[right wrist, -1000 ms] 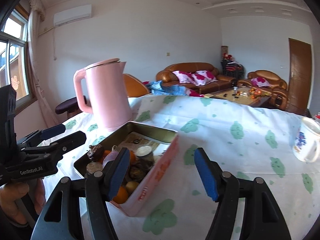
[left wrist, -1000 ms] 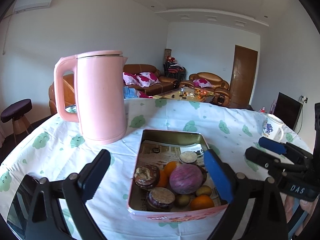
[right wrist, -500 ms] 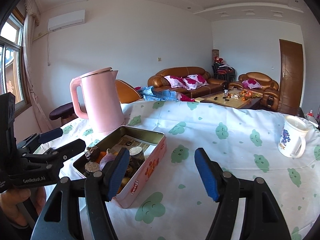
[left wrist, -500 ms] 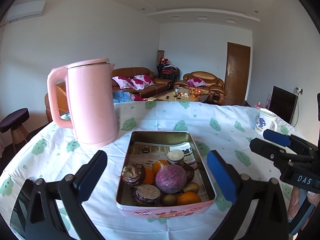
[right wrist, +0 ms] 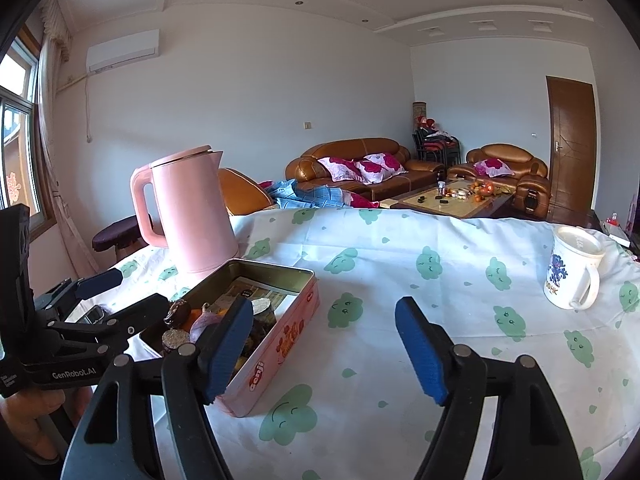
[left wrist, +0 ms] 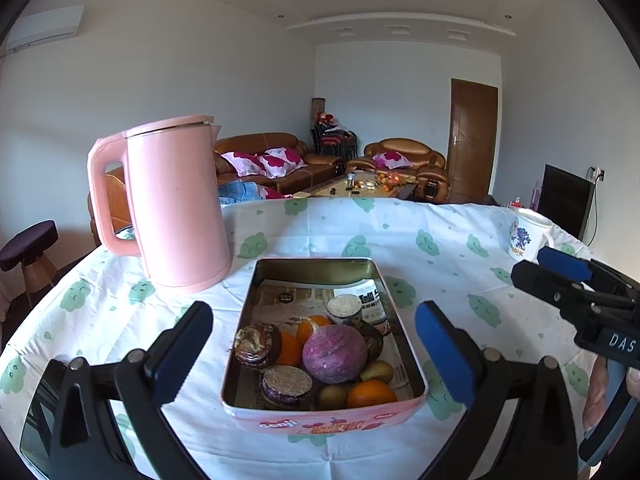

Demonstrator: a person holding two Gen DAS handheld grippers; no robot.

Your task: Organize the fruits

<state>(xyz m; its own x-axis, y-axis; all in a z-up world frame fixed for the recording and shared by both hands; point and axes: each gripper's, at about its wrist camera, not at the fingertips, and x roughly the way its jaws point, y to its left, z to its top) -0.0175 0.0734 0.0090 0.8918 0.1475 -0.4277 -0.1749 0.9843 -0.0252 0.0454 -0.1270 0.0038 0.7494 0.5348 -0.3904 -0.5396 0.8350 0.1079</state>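
Fruits sit packed in the tin, left tool wide apart, right tool opening empty; next, back away.

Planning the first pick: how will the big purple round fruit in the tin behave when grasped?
The purple fruit looks round and smooth, so it may slip or roll. It sits atop other fruits in the tin, so lifting it may shift them. Probably firm.
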